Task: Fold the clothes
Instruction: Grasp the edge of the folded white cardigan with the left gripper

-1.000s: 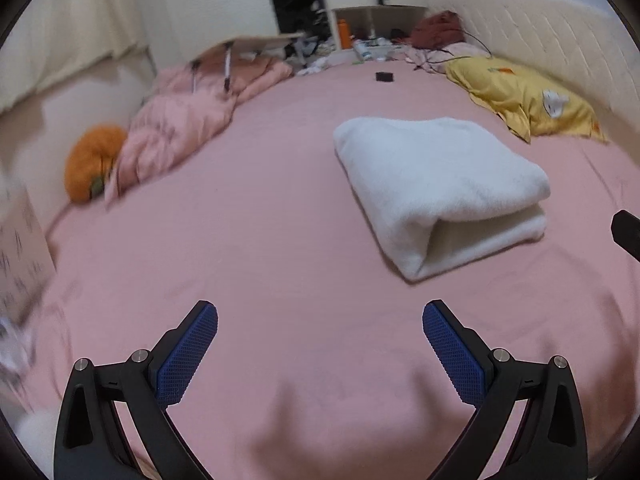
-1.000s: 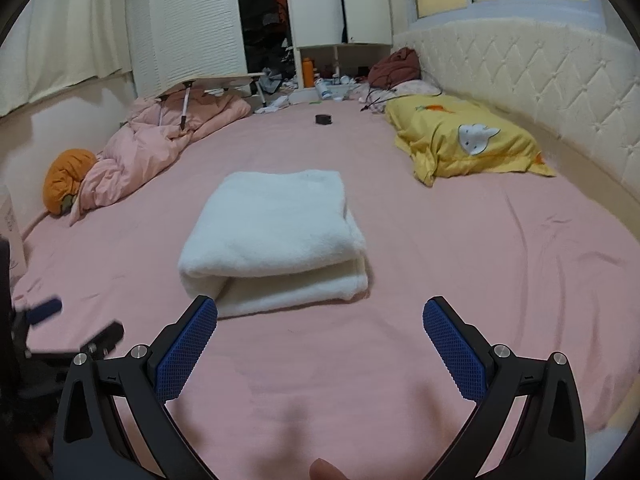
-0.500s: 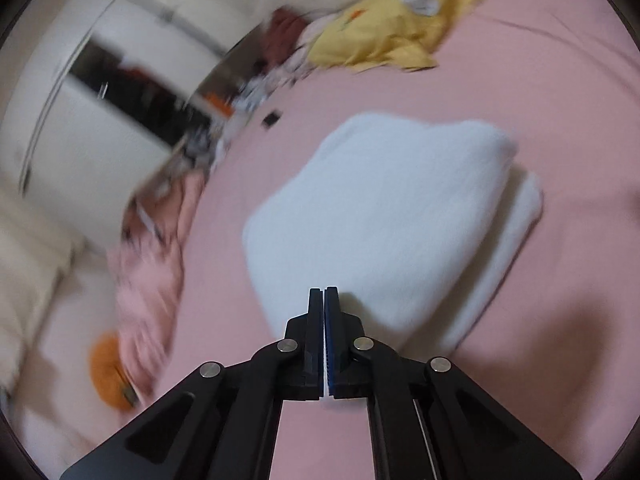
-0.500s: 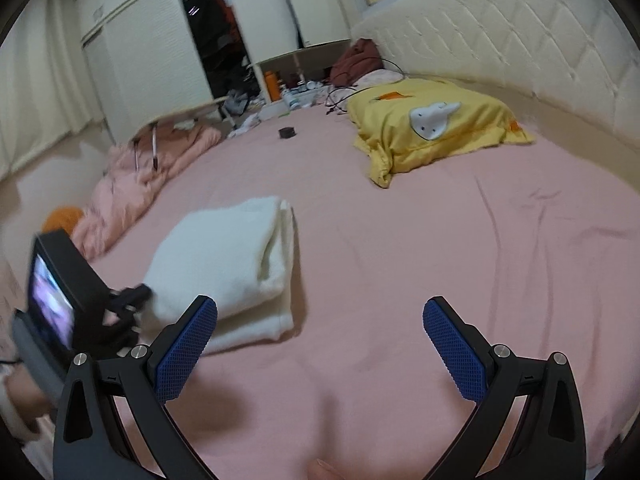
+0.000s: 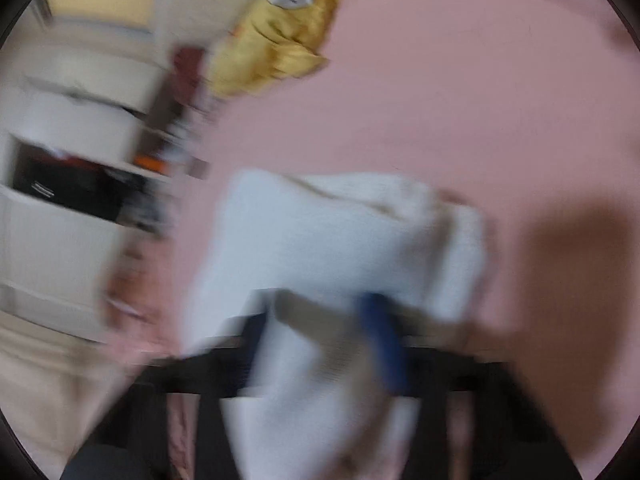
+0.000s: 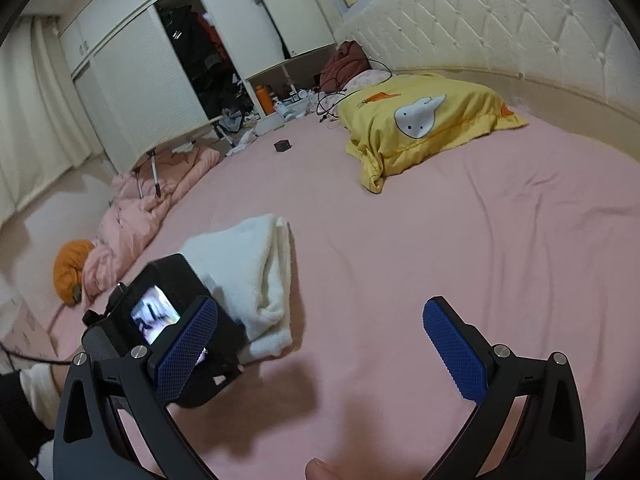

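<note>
A folded white garment (image 6: 256, 264) lies on the pink bed sheet (image 6: 440, 240), left of centre in the right wrist view. The left wrist view is heavily blurred: the white garment (image 5: 320, 248) fills its middle and its near edge lies between the left gripper's (image 5: 320, 336) spread fingers, with a blue pad (image 5: 384, 340) against the cloth. The left gripper's body and camera screen (image 6: 156, 312) show at the garment's near end in the right wrist view. My right gripper (image 6: 320, 344) is open and empty above bare sheet, to the right of the garment.
A yellow pillow (image 6: 424, 120) lies by the padded headboard (image 6: 500, 28). A crumpled pink blanket (image 6: 148, 200) and an orange cushion (image 6: 72, 264) lie at the left edge. A small black object (image 6: 282, 145) sits far back. A wardrobe (image 6: 168, 48) stands beyond the bed.
The left gripper went from open to shut, then opened again and pushed onto the garment's near edge, tilting sharply. The right gripper swung right, staying open.
</note>
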